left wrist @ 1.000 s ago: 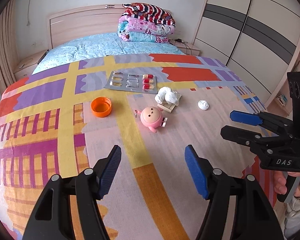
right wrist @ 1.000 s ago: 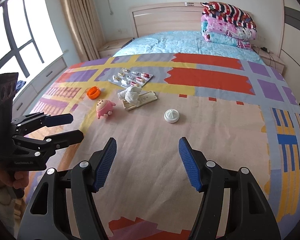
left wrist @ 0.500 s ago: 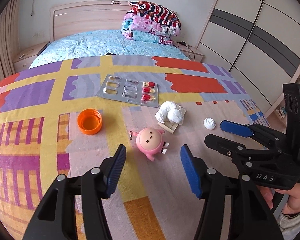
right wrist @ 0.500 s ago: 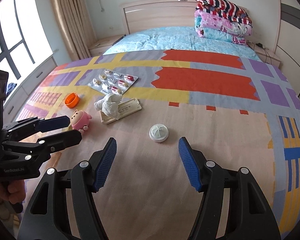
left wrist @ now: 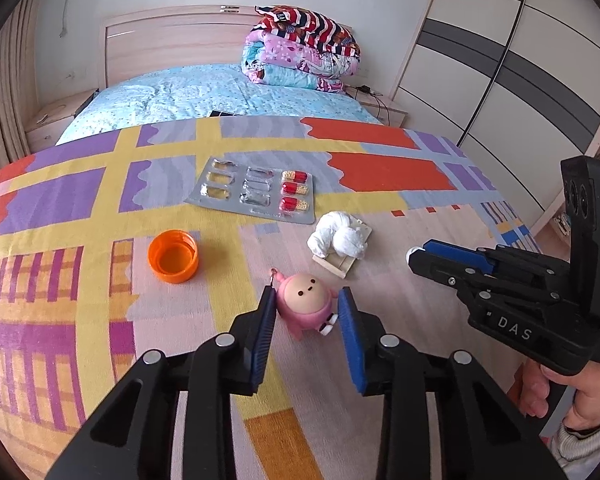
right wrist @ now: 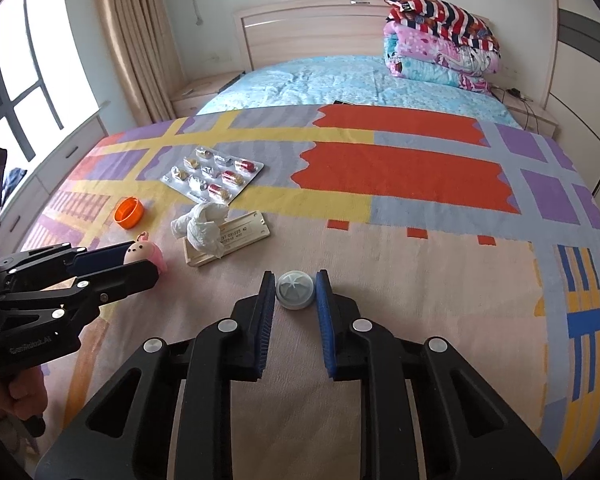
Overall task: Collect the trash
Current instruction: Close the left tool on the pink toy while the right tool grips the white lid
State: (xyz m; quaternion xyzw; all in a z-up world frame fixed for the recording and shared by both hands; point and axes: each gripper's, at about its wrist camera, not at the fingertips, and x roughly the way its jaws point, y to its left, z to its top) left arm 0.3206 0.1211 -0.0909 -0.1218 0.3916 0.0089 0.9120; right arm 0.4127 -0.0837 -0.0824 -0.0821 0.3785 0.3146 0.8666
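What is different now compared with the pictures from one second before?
Both grippers came forward over the bed. The left gripper jaws are closing around the pink doll; the right gripper jaws are closing around the white cap. The orange cap, pill blister and tissue stayed in place.

On the bed's patterned blanket point(right wrist: 380, 320), the right tool point(right wrist: 296, 286) is closing around a white cap point(right wrist: 295, 289); the left tool point(right wrist: 140, 262) brackets a pink toy point(right wrist: 146, 252).
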